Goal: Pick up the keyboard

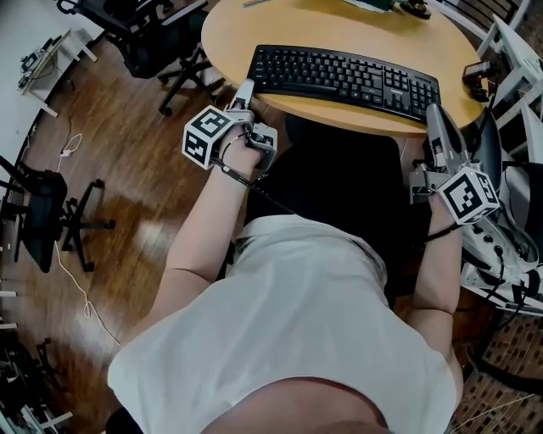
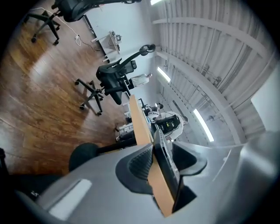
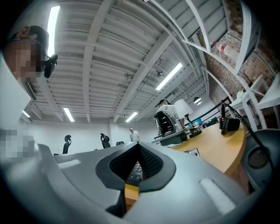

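One keyboard lay on the round table, close to the table's near rim, its long axis running along that rim from left to right. There were two grippers, one at each end of the keyboard.

The left gripper was the nearer. Its jaws stood apart and straddled the table's rim at the keyboard's left end, one pad under the tabletop and the other above the keys, seemingly just clear of them.

The right gripper sat just off the rim at the keyboard's right end. Its jaws were drawn in until the tips met and held nothing. The keyboard lay straight ahead of it, so lifting probably called for opening and turning that gripper.
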The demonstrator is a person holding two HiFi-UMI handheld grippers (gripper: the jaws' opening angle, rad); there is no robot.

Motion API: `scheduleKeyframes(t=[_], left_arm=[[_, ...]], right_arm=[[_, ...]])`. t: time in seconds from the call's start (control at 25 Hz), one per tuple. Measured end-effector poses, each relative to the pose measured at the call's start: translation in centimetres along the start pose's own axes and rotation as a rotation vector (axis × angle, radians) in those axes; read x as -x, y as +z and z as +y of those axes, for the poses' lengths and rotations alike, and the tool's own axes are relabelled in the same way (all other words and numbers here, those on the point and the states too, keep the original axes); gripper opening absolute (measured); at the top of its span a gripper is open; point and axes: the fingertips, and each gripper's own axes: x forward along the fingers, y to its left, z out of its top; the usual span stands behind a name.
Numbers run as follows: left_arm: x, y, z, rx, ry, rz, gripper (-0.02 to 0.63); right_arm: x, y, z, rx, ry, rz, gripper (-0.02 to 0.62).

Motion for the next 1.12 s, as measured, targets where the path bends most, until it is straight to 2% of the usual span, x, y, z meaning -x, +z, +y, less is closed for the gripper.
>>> scheduleKeyframes(t=[0.16,0.28,0.52,0.56,0.6,0.68,0.72,0.88,1.12], left_arm=[[0.0,-0.1,0.5,-0.017,0.033,0.007,0.425],[0.2,0.5,1.4,0.01,0.054,-0.014,0.433],[-1.1,0.3,0.4,0.064,0.03,-0.015,0.436],[-1.1,0.3,0.3,0.075,0.028,-0.017,0.421],[-1.0,0.3,0.3,0.081,0.025,-0.018,0.342],[-0.7,0.3,0.3,0.076,0.011,-0.017,0.325],[-0.6,0.4,0.1,0.072,0.002,-0.016,0.296],[-0.1,-0.1,-0.2,0.089,-0.026,0.006,0.291],[2.7,1.1,-0.1,0.117,-0.048,0.025,0.287]], right_arm=[[0.1,0.2,0.3,-0.009,0.02,-0.017,0.0],[0.0,0.4,0.1,-0.006,0.018,-0.019,0.0],[-0.1,0.3,-0.8,0.001,-0.013,-0.009,0.0],[-0.1,0.3,-0.7,-0.007,-0.006,-0.015,0.0],[-0.1,0.3,-0.6,-0.017,0.004,-0.022,0.0],[0.1,0.3,-0.8,-0.009,-0.009,-0.015,0.0],[0.2,0.3,-1.0,-0.002,-0.021,-0.008,0.0],[0.1,0.4,-0.4,-0.034,0.004,-0.026,0.0],[-0.2,0.6,-3.0,-0.059,-0.082,-0.035,0.0]])
